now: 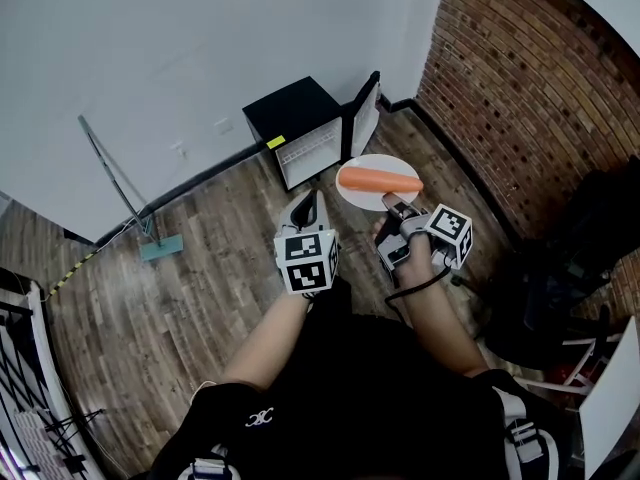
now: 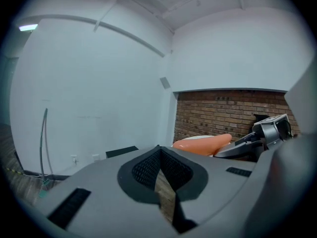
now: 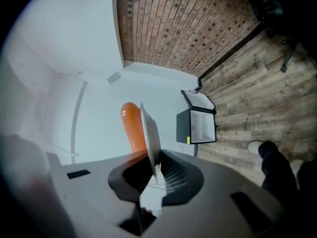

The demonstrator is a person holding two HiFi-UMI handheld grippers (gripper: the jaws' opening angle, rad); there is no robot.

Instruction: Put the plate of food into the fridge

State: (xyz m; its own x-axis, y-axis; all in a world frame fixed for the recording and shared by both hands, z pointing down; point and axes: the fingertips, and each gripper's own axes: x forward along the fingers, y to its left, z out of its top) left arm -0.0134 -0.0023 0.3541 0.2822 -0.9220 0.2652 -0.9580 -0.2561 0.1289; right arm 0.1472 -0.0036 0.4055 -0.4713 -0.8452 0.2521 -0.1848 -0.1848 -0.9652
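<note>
– Two grippers out ahead of us. Left gripper (image 1: 308, 208): jaws together, nothing in them. Why idle?
– We judge it spare, perhaps for the fridge door. Right gripper (image 1: 393, 205) is clamped on the near rim of the plate (image 1: 358, 196). Pinching the edge lets the plate jut forward, held level.
– Level for the orange sausage-shaped food (image 1: 380, 181) lying loose across it?
– So we read it. Plate is in the air, just beyond both grippers, well short of the fridge (image 1: 295, 118).
– Fridge stands on the floor against the white wall, door (image 1: 362, 116) already open, white shelves showing.
– Way in looks clear, then. Plate not yet inside.
</note>
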